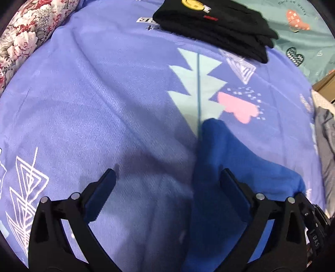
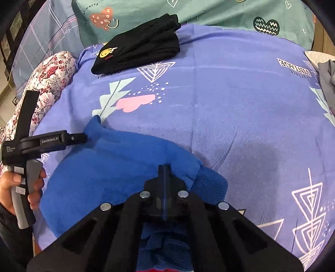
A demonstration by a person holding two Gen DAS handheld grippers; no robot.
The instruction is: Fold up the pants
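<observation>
The blue pants (image 2: 108,171) lie bunched on the purple patterned bedspread (image 2: 240,108). My right gripper (image 2: 164,170) is shut on the pants' upper edge, near the ribbed waistband (image 2: 209,184). My left gripper (image 1: 167,180) is open, just above the bedspread; its right finger (image 1: 234,188) lies over the blue pants (image 1: 240,163), its left finger over bare bedspread (image 1: 104,104). In the right wrist view the left gripper (image 2: 80,138) reaches the pants' left end, held by a hand (image 2: 12,184).
Folded black garment with a yellow smiley (image 2: 138,48) (image 1: 213,25) lies at the far side. A floral pillow (image 2: 50,83) (image 1: 25,37) sits at the left. Grey cloth (image 2: 328,79) (image 1: 326,146) lies at the right edge. A teal pillow (image 2: 209,12) is behind.
</observation>
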